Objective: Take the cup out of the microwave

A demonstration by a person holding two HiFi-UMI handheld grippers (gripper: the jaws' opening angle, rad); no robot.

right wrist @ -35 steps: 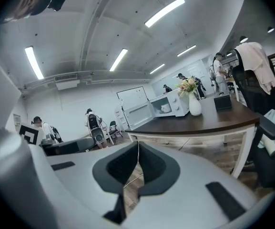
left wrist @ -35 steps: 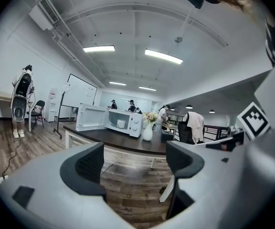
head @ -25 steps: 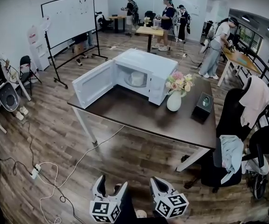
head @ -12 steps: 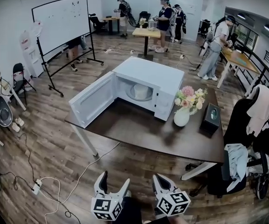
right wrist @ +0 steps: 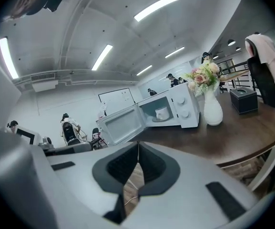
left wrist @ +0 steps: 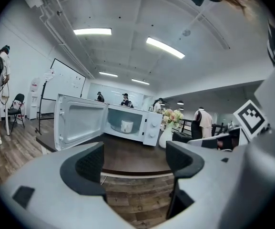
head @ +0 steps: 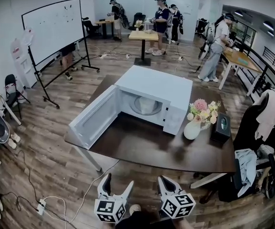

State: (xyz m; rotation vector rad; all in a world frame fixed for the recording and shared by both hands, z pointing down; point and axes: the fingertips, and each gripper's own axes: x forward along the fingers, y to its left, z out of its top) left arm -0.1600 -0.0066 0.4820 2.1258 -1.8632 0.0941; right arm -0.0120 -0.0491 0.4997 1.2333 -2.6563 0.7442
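Jaws gape empty on the left gripper [left wrist: 135, 162] and sit pressed together on the right gripper [right wrist: 137, 168], both carried closer to the open-doored white microwave [head: 152, 86] where the squat white cup [head: 147, 104] waits inside, still out of reach.

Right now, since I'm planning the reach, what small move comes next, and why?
Probably carry the left gripper forward over the table toward the cup in the microwave, keeping right of the open door. Its jaws stand apart and empty; the right gripper is shut; both hang short of the table.
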